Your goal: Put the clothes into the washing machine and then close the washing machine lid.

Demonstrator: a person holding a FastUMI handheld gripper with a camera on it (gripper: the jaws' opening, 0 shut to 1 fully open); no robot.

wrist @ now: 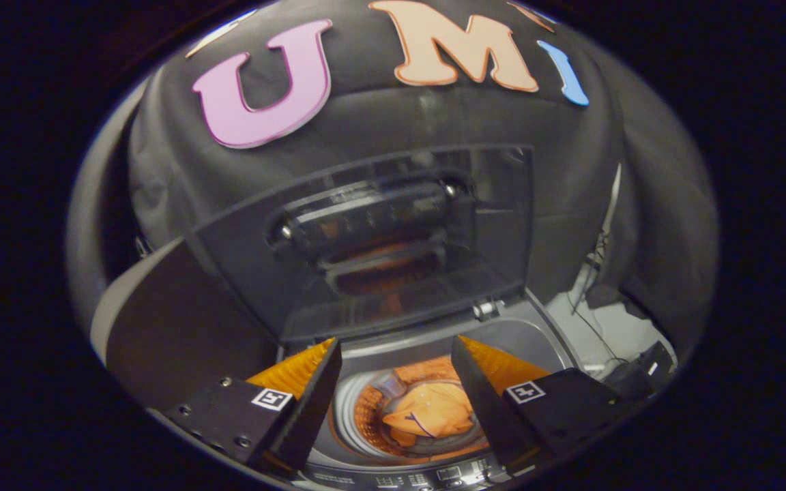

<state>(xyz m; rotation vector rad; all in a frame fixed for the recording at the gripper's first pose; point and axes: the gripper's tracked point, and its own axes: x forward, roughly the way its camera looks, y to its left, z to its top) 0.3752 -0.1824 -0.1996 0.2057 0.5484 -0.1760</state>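
- Looking down between my fingers [393, 402], I see the crumpled orange cloth garment [428, 416] lying inside the round metal drum [352, 402] of the grey top-loading washing machine [536, 334], below and apart from both tips.
- The dark see-through lid [379, 239] stands raised beyond the fingers, leaving the drum mouth open.
- The fingers are spread wide, holding and touching nothing.

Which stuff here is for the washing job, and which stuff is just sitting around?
For the job:
- orange clothes, already down in the drum
- washing machine
- its clear lid, standing open
- gripper, fingers open above the drum, holding nothing

Just around:
- cables beside the machine
- dark box on the floor
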